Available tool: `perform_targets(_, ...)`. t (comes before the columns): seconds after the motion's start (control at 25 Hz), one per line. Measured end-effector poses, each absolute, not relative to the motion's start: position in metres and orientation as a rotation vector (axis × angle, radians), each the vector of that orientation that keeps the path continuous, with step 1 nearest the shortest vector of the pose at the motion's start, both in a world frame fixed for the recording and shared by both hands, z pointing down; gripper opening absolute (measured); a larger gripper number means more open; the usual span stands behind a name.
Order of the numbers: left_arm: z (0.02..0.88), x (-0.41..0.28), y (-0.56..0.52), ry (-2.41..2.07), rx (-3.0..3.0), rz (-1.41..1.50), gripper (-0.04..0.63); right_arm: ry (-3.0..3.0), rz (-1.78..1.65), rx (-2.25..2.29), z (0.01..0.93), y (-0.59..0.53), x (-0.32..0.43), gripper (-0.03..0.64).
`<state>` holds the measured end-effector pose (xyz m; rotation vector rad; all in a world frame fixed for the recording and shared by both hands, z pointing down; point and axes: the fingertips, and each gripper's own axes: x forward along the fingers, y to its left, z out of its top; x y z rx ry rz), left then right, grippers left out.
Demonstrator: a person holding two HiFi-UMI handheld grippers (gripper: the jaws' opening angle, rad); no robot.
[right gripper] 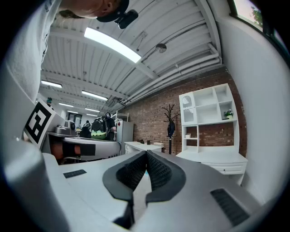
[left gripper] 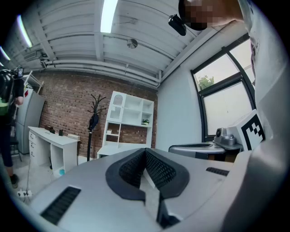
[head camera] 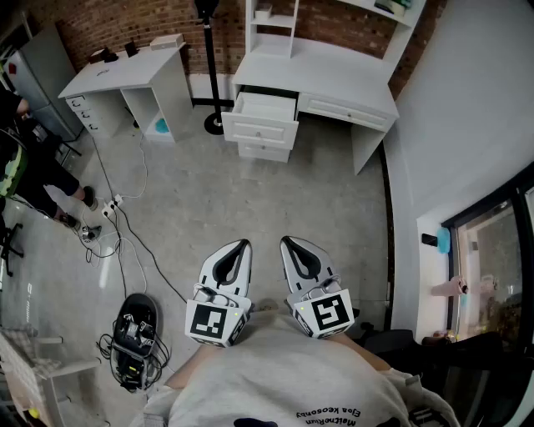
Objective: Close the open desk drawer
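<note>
Left claw (head camera: 243, 245) and right claw (head camera: 287, 242) — both closed tight on nothing, side by side at lower centre. Open drawer (head camera: 264, 118) jutting from the white bench (head camera: 342, 83) at upper centre — well apart from both.

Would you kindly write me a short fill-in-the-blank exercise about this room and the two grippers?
1. The open drawer belongs to the white desk against a ____ wall.
2. The left gripper and the right gripper both have their fingers ____.
3. The black coat stand rises between two white ____.
Missing words: brick; shut; desks.
</note>
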<state>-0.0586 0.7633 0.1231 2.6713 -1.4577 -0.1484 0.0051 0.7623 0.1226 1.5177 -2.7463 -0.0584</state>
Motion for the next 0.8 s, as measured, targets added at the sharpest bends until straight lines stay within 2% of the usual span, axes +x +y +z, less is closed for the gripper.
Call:
perform_targets(0.36,0.133,-0.054,0.756,-1.459,2.695,-0.02,0.018,-2.748,-0.046,1.497,0.124,0.753,0.007,0.03)
perform_targets(0.8,0.127,-0.061,0.678,-1.388,2.759,-0.024,0.018,-2.67,-0.014,1.599,0.131,0.688,0.005,0.031)
